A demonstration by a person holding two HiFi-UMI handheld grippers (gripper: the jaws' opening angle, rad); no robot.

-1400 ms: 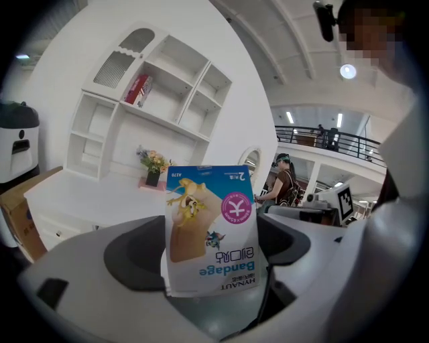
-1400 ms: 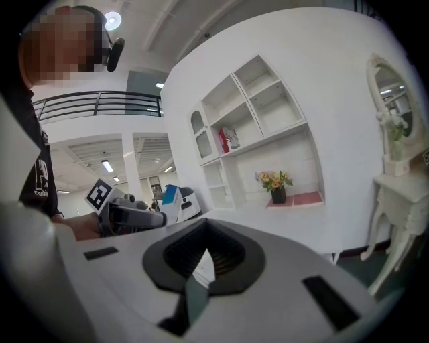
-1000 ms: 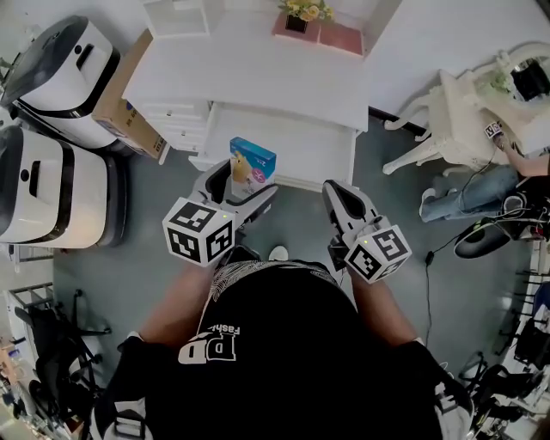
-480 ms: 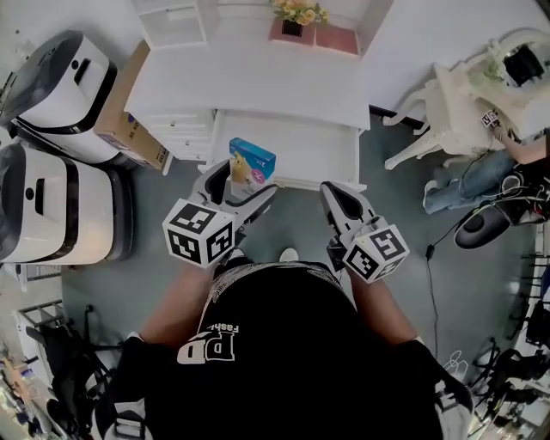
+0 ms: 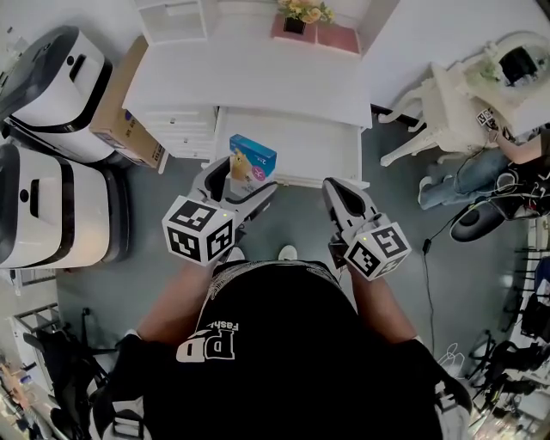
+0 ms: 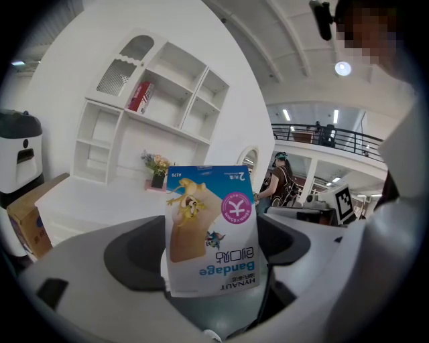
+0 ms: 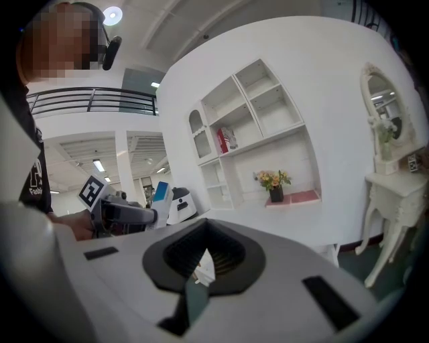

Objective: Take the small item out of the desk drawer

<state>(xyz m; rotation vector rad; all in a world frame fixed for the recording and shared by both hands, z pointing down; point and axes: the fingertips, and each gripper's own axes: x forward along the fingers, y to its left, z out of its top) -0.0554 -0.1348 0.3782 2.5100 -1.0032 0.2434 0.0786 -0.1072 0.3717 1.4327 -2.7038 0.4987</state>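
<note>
Head view, white desk (image 5: 258,77), grey floor (image 5: 296,216), bandage box (image 5: 252,159)

Cardboard box (image 5: 120,101): brown with a printed side, tilted on the grey floor (image 5: 292,219); the landmark for the rest.
Upper white machine (image 5: 53,73): black-topped, just left of the box.
Lower white machine (image 5: 47,206): same kind, left of the box and nearer the camera.
Shelf unit (image 5: 172,17): white, open compartments, beyond the box and to its right.
Red book (image 6: 139,96): leaning in one shelf compartment.
Flower pot (image 5: 296,15): yellow blooms, well right of the box, beside a pink mat (image 5: 333,38).
Dressing table (image 5: 460,107): white, ornate, far right of the box; oval mirror (image 7: 383,110) on top.
Person in blue jeans (image 5: 468,180): seated just beside that table.
Black cable (image 5: 427,258): on the floor, far right of the box.
</note>
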